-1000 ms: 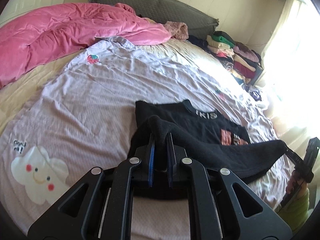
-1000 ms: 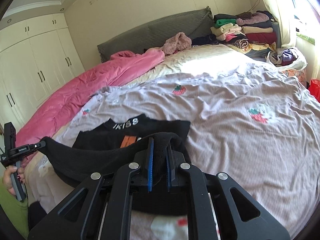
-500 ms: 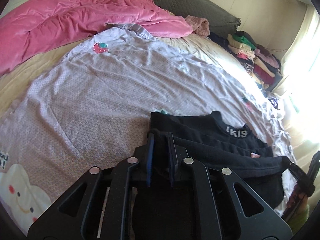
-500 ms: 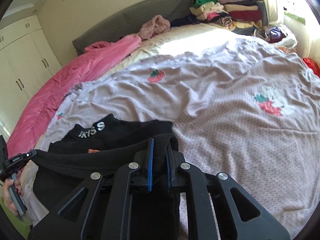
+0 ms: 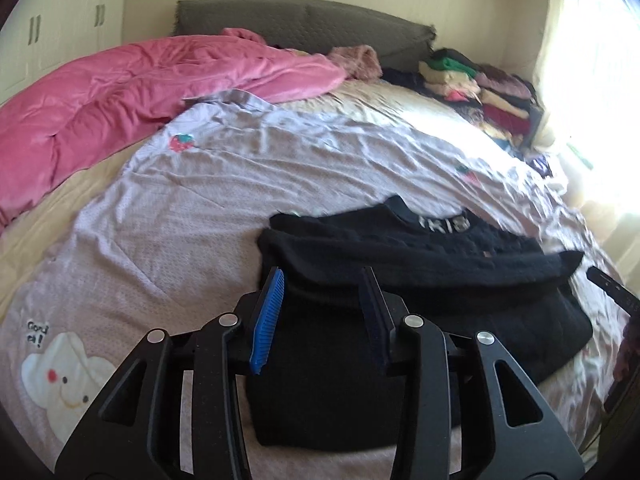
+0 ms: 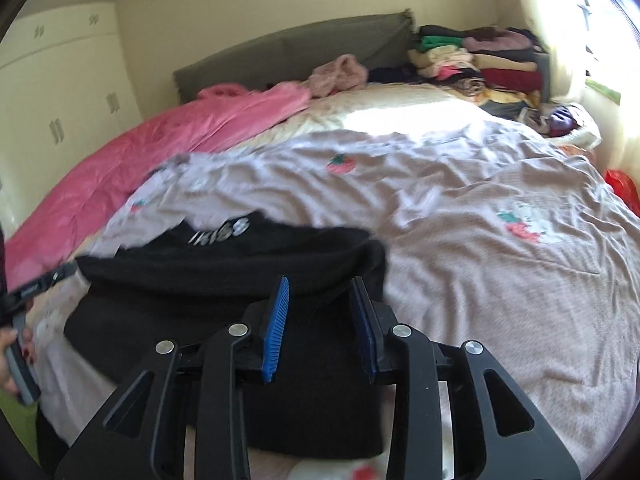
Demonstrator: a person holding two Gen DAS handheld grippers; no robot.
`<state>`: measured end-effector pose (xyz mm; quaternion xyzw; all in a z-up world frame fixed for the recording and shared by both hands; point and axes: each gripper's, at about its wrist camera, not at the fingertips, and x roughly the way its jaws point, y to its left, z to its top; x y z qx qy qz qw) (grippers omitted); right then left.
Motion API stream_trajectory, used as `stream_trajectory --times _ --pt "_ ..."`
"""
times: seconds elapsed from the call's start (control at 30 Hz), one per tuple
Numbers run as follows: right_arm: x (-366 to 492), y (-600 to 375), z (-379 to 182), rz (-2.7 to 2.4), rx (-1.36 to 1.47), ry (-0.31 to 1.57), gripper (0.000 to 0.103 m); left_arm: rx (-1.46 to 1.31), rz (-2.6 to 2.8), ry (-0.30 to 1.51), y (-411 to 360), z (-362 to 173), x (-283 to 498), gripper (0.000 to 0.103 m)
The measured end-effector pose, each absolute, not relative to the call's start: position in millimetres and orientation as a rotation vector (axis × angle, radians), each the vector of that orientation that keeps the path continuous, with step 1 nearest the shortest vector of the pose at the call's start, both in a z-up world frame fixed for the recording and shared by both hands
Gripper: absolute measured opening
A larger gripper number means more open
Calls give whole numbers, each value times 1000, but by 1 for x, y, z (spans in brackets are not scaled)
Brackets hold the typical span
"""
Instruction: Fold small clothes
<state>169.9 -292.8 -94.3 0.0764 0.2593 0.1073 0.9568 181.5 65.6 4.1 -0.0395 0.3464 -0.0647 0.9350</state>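
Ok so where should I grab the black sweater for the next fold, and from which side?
Probably the two near corners of the black sweater, where its doubled bottom edge lies flat by each open gripper. Bring the left gripper and right gripper in low from the near side, pinching both layers.

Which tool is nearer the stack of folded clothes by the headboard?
Right. The right tool is over the black top's end on the stack of folded clothes' side; the left tool is over the opposite end.
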Motion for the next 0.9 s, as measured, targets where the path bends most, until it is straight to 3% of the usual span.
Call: stream_trajectory --times 0.37,0.9 --pt "196 -235 -129 212 -7 681 31 122 -151 836 20 -38 196 32" --pt "268 -251 -108 214 100 719 31 -12 -167 853 15 -26 267 33"
